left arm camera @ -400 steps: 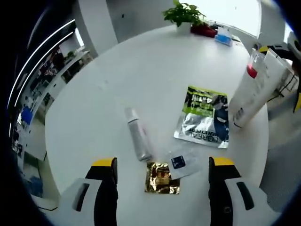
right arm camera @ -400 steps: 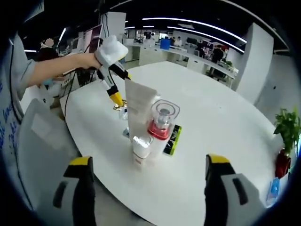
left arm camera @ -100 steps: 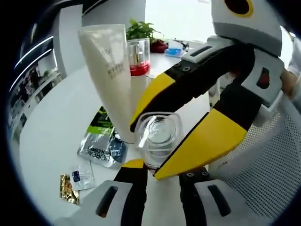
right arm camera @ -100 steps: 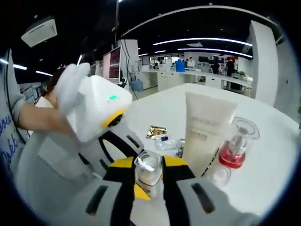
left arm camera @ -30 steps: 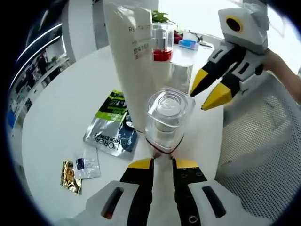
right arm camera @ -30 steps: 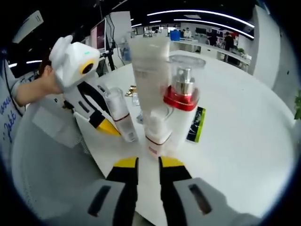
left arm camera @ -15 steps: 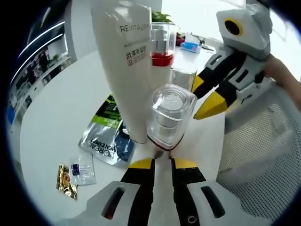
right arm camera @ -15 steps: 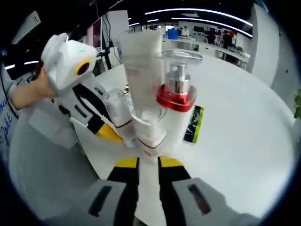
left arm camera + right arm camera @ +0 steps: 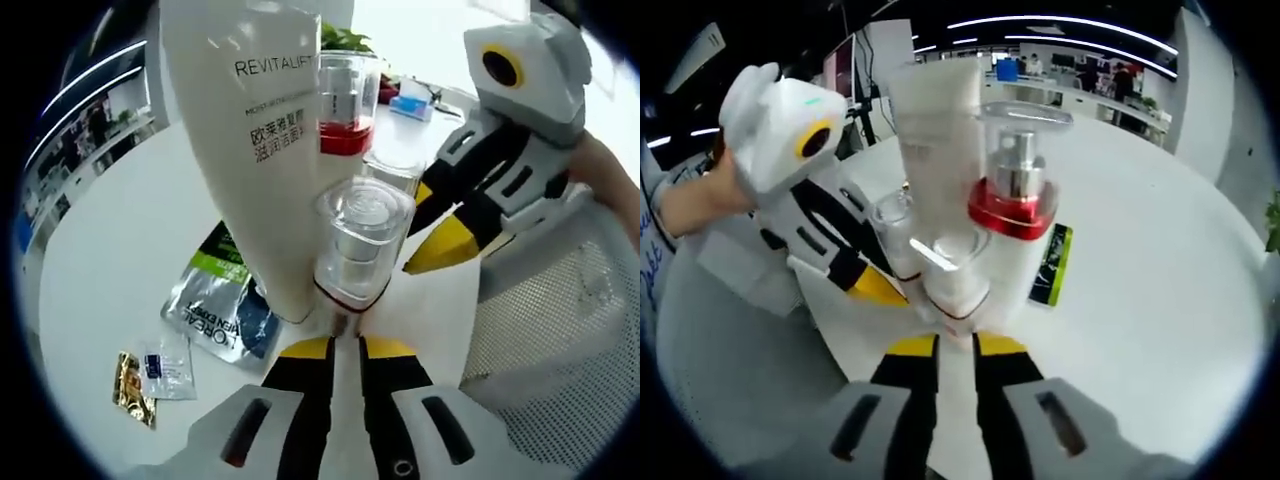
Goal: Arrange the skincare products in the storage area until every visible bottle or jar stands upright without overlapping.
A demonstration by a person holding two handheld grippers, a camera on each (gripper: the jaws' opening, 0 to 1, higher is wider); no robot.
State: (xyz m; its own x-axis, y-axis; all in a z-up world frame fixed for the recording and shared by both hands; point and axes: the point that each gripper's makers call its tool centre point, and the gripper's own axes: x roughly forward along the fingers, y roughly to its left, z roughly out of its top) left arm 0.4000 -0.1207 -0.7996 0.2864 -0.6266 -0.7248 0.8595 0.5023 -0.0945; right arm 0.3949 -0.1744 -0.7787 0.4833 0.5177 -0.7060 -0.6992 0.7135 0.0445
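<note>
A tall white Revitalift tube stands on its cap on the round white table. Behind it stands a pump bottle with a red collar. Two small clear-capped bottles stand upright beside them, one just ahead of my left gripper, the other just ahead of my right gripper. Both grippers are shut with nothing between the jaws, tips near the bottles' bases. The left gripper and the right gripper each point into the cluster from opposite sides.
A green and silver sachet lies flat by the tube. A gold sachet and a small clear one lie further out. A mesh chair stands at the table's near edge. A potted plant is at the far side.
Both shut grippers have edged closer to the cluster over the last second. About three seconds ago the right gripper held a small bottle; that bottle now stands free on the table.
</note>
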